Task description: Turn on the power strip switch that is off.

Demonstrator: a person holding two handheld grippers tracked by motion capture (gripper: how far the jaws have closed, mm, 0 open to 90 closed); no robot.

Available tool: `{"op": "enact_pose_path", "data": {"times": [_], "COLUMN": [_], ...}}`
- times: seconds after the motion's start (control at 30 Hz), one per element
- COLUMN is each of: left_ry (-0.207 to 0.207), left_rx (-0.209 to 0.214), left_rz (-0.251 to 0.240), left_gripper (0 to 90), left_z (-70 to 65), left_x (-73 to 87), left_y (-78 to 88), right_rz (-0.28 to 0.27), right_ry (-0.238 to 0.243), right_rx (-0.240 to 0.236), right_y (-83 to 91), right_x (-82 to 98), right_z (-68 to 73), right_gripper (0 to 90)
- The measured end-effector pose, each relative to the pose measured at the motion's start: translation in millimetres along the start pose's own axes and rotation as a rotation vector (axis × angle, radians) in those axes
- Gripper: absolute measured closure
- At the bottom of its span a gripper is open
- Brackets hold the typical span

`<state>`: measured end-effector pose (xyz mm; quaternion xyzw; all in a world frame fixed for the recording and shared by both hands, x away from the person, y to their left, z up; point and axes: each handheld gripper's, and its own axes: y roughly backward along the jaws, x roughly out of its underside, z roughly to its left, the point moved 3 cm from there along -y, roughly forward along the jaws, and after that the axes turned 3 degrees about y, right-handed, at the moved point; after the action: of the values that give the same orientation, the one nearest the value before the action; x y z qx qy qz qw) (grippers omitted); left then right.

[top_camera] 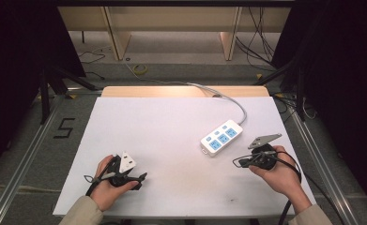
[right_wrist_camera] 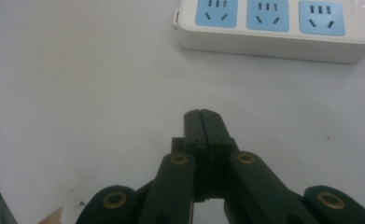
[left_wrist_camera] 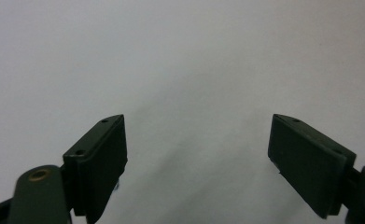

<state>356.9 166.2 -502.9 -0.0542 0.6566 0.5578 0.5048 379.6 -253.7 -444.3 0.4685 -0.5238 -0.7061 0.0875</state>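
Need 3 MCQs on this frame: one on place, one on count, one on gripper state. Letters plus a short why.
1. Where does the power strip lie on the table?
A. near the left hand
B. on the right half, ahead of the right gripper
C. on the floor

2. How many blue socket faces does the power strip have?
A. two
B. three
C. five

3. How do the jaws of the two grippers stand?
A. left gripper open, right shut
B. both shut
C. left shut, right open

Key: 1 B, the high view shows it right of centre, just beyond the right gripper. 2 B, three blue faces sit in a row in the right gripper view. 3 A, the left gripper view shows a wide empty gap, the right gripper view shows jaws pressed together.
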Motion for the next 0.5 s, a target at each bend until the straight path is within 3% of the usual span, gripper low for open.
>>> {"op": "enact_pose_path", "data": {"times": [0.37, 0.5], "left_ry": [0.003, 0.008], "left_rx": [0.011, 0.011], "left_rz": [-0.004, -0.002], "left_gripper": [19.5, 19.4], "left_z": [0.1, -0.3], "left_x": [0.1, 0.5], "left_y": [-3.2, -3.0], "right_rz": [0.024, 0.019], "right_ry": [-0.028, -0.015], "right_rx": [-0.009, -0.003], "right_y": [-7.6, -8.5], "right_x": [-11.1, -16.6], "right_z": [-1.6, -0.7], "right_gripper": [90.0, 90.0]}}
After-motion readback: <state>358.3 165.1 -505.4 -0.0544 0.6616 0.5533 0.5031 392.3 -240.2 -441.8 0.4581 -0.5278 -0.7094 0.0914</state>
